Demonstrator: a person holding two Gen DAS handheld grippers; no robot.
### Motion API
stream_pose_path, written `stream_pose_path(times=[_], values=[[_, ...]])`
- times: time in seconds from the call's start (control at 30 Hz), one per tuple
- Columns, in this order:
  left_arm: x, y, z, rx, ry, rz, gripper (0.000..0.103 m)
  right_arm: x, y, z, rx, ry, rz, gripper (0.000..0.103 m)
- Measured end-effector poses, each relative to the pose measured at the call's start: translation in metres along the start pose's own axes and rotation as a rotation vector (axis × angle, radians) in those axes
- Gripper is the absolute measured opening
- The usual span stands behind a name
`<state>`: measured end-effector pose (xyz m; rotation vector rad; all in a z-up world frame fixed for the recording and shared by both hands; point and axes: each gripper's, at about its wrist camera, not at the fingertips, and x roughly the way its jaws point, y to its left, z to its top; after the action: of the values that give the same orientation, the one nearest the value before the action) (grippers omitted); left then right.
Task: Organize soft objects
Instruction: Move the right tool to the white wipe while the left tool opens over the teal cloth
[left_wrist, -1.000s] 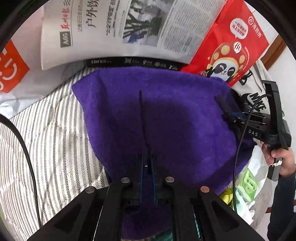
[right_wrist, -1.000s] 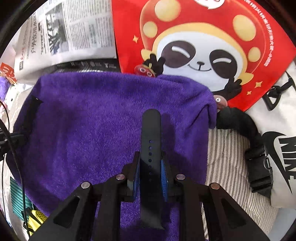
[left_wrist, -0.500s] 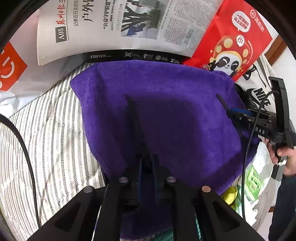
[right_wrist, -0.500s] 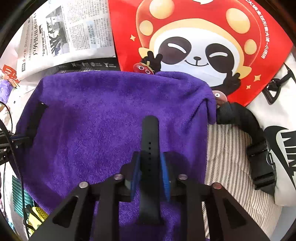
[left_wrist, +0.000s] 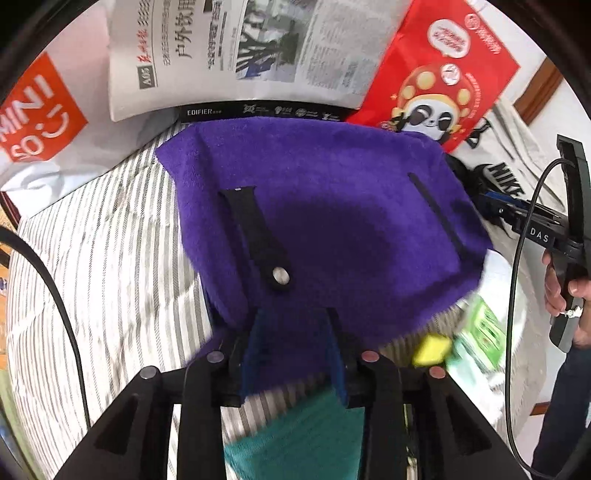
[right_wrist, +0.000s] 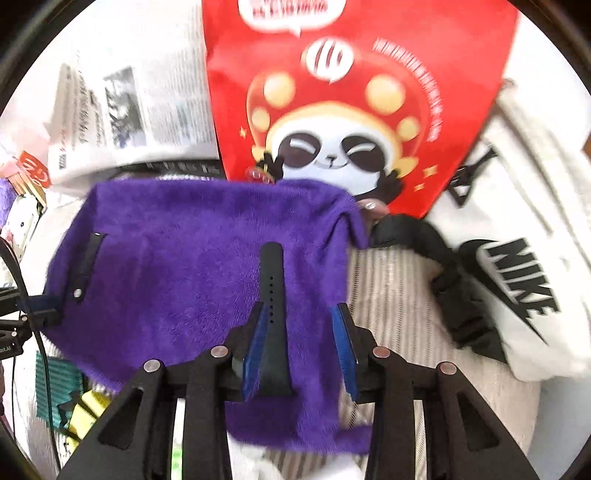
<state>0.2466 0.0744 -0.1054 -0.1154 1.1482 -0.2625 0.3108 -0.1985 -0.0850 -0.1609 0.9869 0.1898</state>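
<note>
Both our grippers gape wide, holding nothing; pin-stud black silicone strap (left_wrist: 258, 236) lies on the purple fleece towel (left_wrist: 332, 206) at 11 o'clock of left gripper (left_wrist: 293, 354), long axis 11-to-5; holed black strap (right_wrist: 272, 317) touches right gripper's (right_wrist: 301, 354) left finger.

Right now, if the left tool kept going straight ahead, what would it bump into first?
Probably the purple towel lying right in front of the open left tool, then perhaps the black strap slightly to the left. Depth is hard to judge here.

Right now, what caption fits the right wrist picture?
Open right gripper releasing a black watch strap onto the purple towel.
</note>
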Motion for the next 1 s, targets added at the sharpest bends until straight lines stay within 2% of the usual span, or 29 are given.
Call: stream_pose_path(times=[0.1,0.13,0.3,0.43,0.63,0.73,0.8,0.9,0.93,0.97,1.0], values=[[-0.018,-0.007,-0.013,0.024,-0.027,0.001,0.039,-0.029,-0.003,-0.016,0.012,-0.045,0.012,0.046],[-0.021,-0.010,-0.016,0.030,-0.033,-0.003,0.042,-0.032,-0.001,-0.012,0.014,-0.050,0.014,0.046],[-0.033,-0.013,-0.030,0.024,-0.051,-0.029,0.042,-0.065,0.002,-0.050,0.019,-0.059,0.065,0.047],[-0.040,-0.011,-0.039,0.012,-0.056,-0.046,0.042,-0.062,0.013,-0.080,0.000,-0.024,0.101,0.047],[-0.048,-0.006,-0.055,-0.018,-0.062,-0.066,0.042,-0.034,0.025,-0.105,-0.029,0.046,0.080,0.047],[-0.049,-0.004,-0.063,-0.026,-0.055,-0.061,0.042,-0.018,0.028,-0.108,-0.038,0.061,0.063,0.038],[-0.048,-0.003,-0.066,-0.032,-0.049,-0.057,0.042,-0.010,0.032,-0.108,-0.051,0.072,0.075,0.027],[-0.044,-0.004,-0.072,-0.034,-0.034,-0.058,0.042,-0.003,0.035,-0.107,-0.063,0.058,0.092,0.022],[-0.043,-0.004,-0.073,-0.031,-0.028,-0.056,0.042,-0.002,0.033,-0.106,-0.052,0.060,0.109,0.018],[-0.042,-0.006,-0.074,-0.028,-0.024,-0.056,0.042,-0.002,0.031,-0.106,-0.031,0.068,0.142,0.009],[-0.041,-0.007,-0.075,-0.027,-0.022,-0.058,0.042,-0.003,0.028,-0.105,-0.012,0.074,0.166,0.007]])
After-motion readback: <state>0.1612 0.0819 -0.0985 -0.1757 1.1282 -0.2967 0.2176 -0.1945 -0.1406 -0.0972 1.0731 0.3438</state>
